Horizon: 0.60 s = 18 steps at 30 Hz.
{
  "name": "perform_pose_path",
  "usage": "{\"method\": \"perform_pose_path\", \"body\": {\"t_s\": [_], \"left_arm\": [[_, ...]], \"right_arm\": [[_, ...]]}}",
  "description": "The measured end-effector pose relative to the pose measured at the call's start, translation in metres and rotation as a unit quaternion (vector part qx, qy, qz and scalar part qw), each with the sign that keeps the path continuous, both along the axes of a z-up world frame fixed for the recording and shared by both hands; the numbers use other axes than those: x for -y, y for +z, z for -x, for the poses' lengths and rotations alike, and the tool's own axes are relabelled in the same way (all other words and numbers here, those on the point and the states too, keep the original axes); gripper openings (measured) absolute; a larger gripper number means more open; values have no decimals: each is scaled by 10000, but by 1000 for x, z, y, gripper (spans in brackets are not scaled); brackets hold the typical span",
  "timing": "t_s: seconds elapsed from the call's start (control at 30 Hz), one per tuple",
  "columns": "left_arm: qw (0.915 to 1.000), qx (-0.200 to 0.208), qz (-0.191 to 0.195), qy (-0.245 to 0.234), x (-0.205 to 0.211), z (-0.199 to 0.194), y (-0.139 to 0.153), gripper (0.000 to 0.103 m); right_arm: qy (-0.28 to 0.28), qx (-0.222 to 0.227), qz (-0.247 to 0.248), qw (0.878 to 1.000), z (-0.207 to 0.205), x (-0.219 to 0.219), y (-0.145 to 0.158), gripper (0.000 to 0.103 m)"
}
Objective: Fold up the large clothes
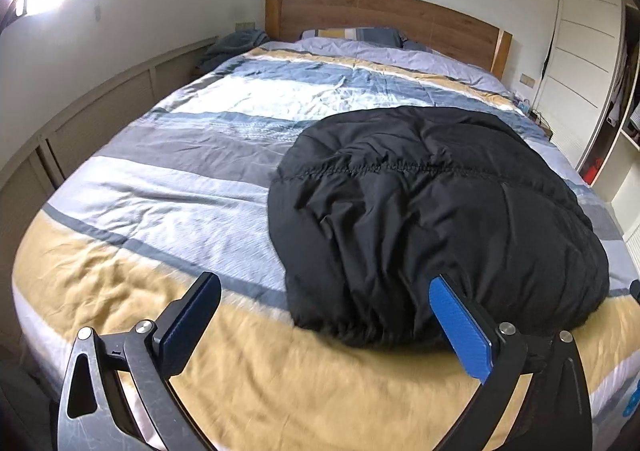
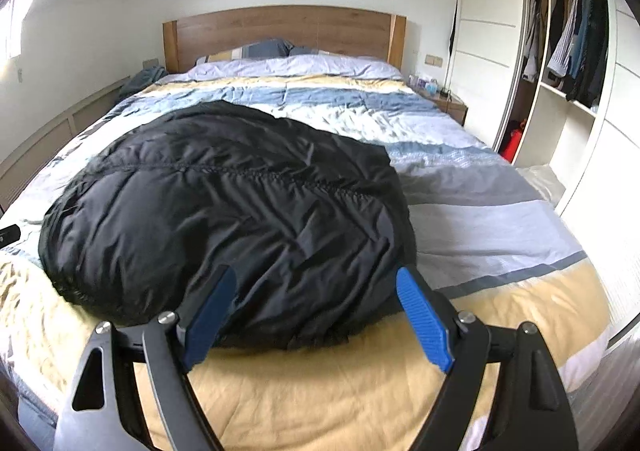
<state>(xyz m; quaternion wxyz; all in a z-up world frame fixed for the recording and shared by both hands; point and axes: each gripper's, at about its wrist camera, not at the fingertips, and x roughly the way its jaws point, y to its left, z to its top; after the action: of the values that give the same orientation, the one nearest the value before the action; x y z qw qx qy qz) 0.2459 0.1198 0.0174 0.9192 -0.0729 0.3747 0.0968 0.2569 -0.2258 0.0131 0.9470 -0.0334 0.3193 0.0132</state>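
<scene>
A black padded jacket (image 1: 432,219) lies folded in a rounded heap on the striped bed (image 1: 168,179), centre right in the left wrist view. The left claw (image 1: 324,315) at the bottom is spread wide, pinching nothing. The right claw (image 2: 316,311), also spread, frames the jacket's near edge.

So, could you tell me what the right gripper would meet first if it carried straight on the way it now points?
Most likely the black padded jacket. The right gripper stands open and empty, aimed down at the jacket's near edge on the striped duvet. Depth is unclear, so it may graze the yellow band just before it.
</scene>
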Motion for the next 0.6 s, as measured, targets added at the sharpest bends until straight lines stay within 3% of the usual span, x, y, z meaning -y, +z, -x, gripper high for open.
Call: {"method": "perform_pose_path", "body": {"t_s": [0.37,0.6], "left_arm": [[9997,240,-47,-82,9,68,22,103],[9987,368,-342,104,11,103,28,102]], "right_arm": [[-16,462,21,9989,68,-9,31,82],[126,614,75,9980,99,-21,37,82]]}}
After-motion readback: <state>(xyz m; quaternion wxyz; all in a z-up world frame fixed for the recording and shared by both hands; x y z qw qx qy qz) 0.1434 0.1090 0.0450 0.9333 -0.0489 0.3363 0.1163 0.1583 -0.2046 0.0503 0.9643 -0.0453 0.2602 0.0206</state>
